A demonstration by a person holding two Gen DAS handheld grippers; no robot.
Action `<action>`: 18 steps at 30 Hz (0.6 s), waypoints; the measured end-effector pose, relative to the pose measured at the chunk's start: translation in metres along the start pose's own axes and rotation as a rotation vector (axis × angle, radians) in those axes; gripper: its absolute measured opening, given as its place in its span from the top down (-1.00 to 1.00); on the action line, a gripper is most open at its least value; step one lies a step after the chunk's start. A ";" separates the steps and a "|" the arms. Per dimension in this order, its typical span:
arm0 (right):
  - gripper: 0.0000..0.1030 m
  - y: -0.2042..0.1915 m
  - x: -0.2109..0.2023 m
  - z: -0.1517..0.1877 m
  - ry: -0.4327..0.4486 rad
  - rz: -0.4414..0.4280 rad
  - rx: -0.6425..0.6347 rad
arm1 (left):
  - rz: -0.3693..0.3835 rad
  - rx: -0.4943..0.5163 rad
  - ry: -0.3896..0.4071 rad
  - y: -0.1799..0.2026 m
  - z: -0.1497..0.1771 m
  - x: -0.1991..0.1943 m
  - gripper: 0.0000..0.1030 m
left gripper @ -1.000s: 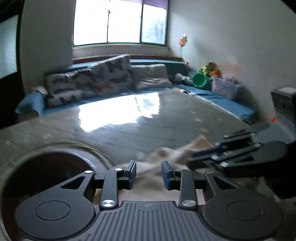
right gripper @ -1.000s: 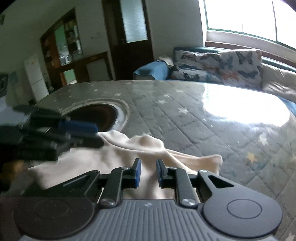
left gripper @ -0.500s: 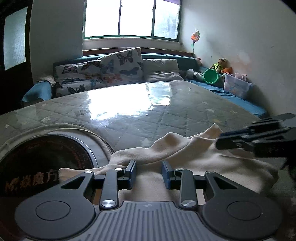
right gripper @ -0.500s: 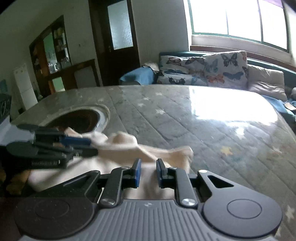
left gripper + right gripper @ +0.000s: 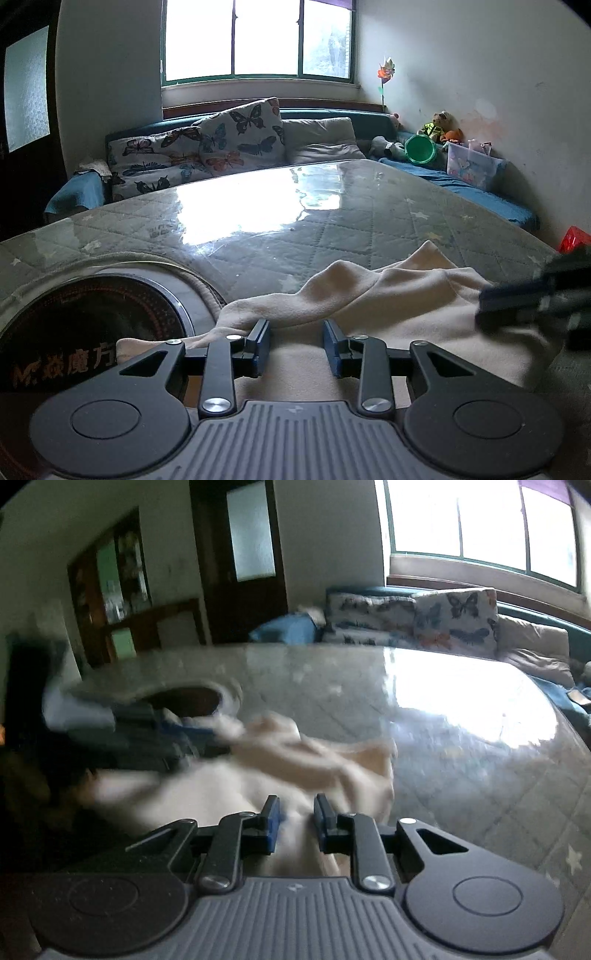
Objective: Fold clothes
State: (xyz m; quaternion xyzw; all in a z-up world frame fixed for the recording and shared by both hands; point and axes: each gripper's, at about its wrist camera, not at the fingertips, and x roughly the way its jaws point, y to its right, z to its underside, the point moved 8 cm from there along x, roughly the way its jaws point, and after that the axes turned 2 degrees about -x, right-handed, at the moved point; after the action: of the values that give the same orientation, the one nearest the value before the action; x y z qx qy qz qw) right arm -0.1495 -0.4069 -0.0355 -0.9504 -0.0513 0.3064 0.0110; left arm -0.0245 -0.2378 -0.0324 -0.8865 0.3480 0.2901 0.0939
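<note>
Cream garment [image 5: 388, 314] lies rumpled on quilted table [image 5: 369, 221], long axis across left view; left gripper [image 5: 295, 345] spread above cloth, unchanged; right gripper [image 5: 296, 821] opening, cloth between jaws, shifted rightward since earlier.

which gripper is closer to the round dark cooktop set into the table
Left. The left gripper sits right beside the cooktop, over the cream garment. The right gripper is across the garment from it.

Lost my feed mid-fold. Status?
Left gripper open over rumpled cream fleece garment. Right gripper opening, fleece between its jaws. Nothing blocking on the quilted grey table cover.
</note>
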 end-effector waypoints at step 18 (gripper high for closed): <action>0.53 -0.032 -0.025 0.003 0.066 -0.023 -0.070 | 0.003 0.007 0.001 0.004 0.001 -0.005 0.25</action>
State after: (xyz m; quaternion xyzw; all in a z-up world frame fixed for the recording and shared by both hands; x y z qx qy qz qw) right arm -0.1750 -0.3778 -0.0218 -0.9592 -0.0726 0.2727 -0.0170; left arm -0.0305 -0.2377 -0.0299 -0.8859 0.3503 0.2886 0.0962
